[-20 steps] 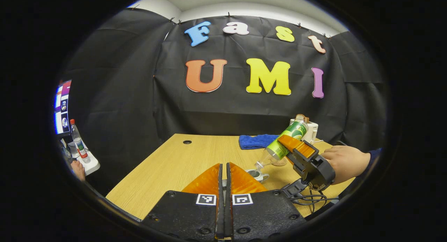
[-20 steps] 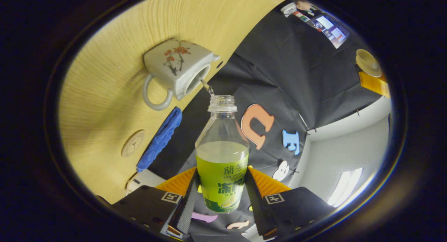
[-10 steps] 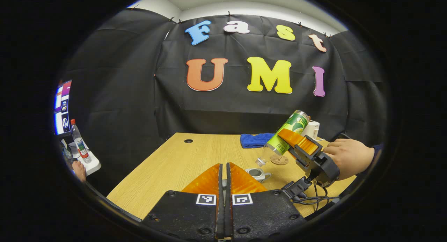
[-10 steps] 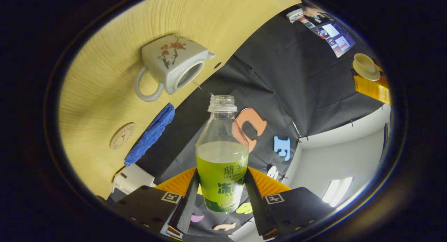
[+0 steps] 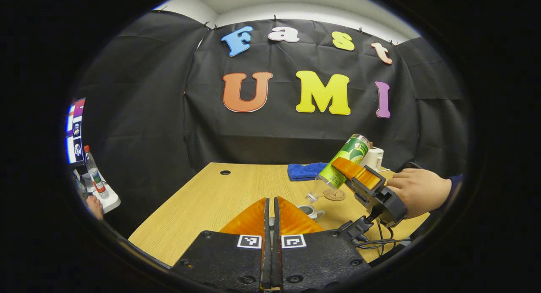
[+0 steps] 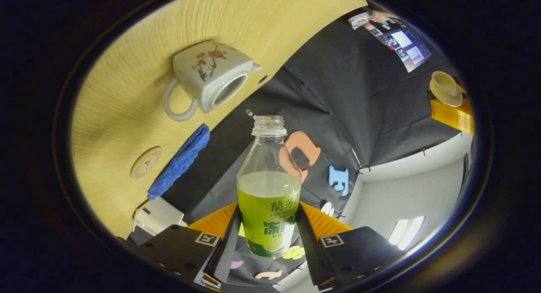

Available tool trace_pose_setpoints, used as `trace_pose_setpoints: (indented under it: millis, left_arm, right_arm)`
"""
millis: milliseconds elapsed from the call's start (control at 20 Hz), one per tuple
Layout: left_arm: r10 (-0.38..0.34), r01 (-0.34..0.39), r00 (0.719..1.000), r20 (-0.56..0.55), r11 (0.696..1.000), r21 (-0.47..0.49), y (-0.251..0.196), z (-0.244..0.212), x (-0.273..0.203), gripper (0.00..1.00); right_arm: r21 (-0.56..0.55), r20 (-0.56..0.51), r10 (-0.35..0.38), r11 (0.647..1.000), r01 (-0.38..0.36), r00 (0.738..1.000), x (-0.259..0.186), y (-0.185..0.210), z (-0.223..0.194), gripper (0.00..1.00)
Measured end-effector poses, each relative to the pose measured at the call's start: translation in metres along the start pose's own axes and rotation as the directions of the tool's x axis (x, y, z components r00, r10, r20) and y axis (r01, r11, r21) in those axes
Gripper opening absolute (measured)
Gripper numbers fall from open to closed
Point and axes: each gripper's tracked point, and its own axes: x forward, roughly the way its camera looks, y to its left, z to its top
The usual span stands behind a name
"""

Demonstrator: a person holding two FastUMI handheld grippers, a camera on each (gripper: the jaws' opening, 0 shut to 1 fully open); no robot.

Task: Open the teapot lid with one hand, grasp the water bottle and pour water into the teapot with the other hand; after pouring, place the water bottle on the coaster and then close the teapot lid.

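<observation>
Pour step ending, judged. Right gripper (image 6: 267, 238) clamps green-labelled clear plastic water bottle (image 6: 269, 187), tilted above lidless white ceramic teapot (image 6: 210, 78) mid-worktop. Left gripper (image 5: 271, 225) jaws together on teapot lid (image 6: 445, 86). Next: upright bottle, set on round wooden coaster (image 6: 146, 162) beside.

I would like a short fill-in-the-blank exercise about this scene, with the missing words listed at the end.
1. The right hand-held gripper is shut on the ____.
2. The teapot stands on the table with its lid ____.
3. Beside the blue cloth lies a round ____.
4. The water bottle has no ____ on its neck.

Missing words: water bottle; off; coaster; cap
</observation>
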Motion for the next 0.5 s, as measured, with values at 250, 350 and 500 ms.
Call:
trace_pose_setpoints:
  millis: [250, 350, 500]
  left_arm:
    - [0.0, 0.0, 1.0, 0.003, 1.0, 0.001, -0.001, 0.001, 0.0, 0.03]
    - [-0.005, 0.005, 1.0, 0.002, 1.0, 0.002, -0.003, 0.0, 0.0, 0.03]
    - [-0.009, 0.009, 1.0, 0.002, 1.0, 0.001, -0.002, -0.001, 0.001, 0.03]
  right_arm:
    - [0.085, 0.003, -0.004, 0.996, 0.003, 1.0, 0.001, 0.009, 0.003, 0.71]
    - [0.154, 0.015, 0.008, 0.988, -0.01, 1.0, 0.002, 0.017, 0.007, 0.72]
    - [0.262, 0.025, 0.028, 0.964, -0.034, 0.999, 0.003, 0.029, 0.003, 0.71]
